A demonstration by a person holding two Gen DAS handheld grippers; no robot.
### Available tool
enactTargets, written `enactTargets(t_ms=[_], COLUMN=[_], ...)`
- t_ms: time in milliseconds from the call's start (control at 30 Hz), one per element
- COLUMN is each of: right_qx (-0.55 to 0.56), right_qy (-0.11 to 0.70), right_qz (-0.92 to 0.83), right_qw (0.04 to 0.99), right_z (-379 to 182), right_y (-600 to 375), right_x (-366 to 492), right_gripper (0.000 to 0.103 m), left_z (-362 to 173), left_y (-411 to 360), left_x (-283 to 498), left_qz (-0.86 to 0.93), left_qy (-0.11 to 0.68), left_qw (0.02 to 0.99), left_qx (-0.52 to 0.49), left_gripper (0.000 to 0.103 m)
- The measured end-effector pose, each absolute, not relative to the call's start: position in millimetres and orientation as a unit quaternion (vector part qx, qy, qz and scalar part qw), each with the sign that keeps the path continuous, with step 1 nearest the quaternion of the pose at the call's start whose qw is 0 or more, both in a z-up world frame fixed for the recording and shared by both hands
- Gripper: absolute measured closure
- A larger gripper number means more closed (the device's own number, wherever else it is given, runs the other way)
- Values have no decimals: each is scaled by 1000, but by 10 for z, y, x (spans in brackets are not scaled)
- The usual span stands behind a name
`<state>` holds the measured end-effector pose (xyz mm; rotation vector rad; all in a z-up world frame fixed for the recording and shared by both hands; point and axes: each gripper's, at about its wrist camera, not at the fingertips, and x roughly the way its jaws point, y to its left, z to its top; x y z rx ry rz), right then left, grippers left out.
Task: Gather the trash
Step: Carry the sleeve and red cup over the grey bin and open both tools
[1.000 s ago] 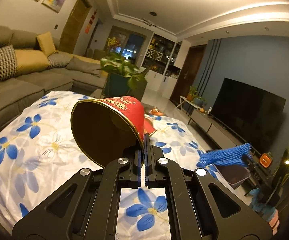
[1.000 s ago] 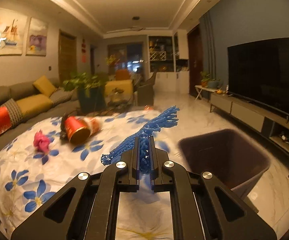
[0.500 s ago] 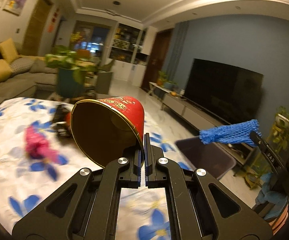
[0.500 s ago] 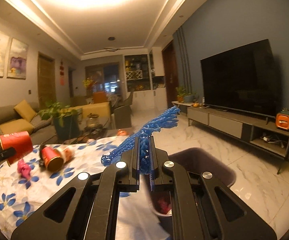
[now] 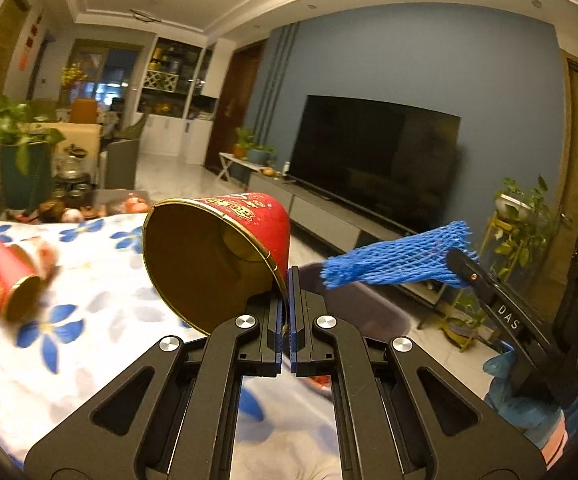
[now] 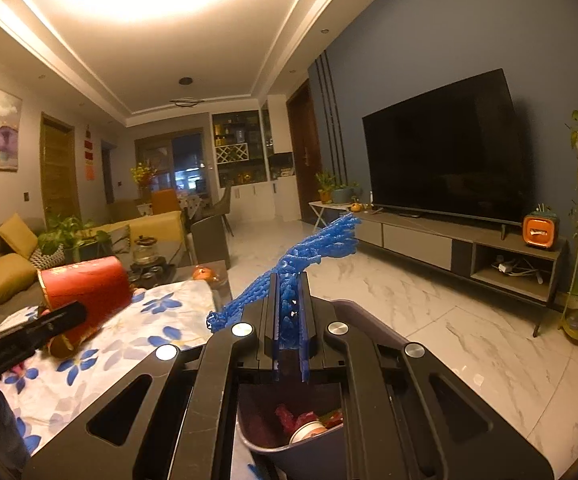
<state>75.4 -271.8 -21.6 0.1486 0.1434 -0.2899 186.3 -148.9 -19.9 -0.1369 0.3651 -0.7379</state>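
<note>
The right gripper (image 6: 289,320) clamps a blue foam fruit net (image 6: 313,248), jaws closed narrow on its middle, its long axis running forward and up, away from the camera. Directly beneath those jaws sits the open purple trash bin (image 6: 285,446), already holding red scraps and a round lid. The left gripper (image 5: 289,304) pinches the rim of a red paper cup (image 5: 245,224), jaws nearly shut, the cup's mouth tilted toward the camera. It hangs over the floral tablecloth (image 5: 89,320), beside the bin, not above it. The right gripper looks nearer to a drop. A second red cup (image 5: 5,280) lies on the cloth.
</note>
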Motion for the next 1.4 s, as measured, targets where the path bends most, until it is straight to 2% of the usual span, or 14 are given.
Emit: enactTargets(t_ms=[500, 1400], right_qx=[81, 96], right_qy=[71, 108], right_qz=[-171, -153], right_qw=[979, 978], right_z=[-288, -476], right_y=[-2803, -2989], right_x=[891, 1205], right_gripper=[95, 94], left_z=[-439, -702], left_y=[-2105, -2568], left_x=[2055, 2295], left_qz=[-391, -432], left_qy=[204, 249], left_qw=[896, 866], left_qx=[-56, -48], left_gripper=[102, 101])
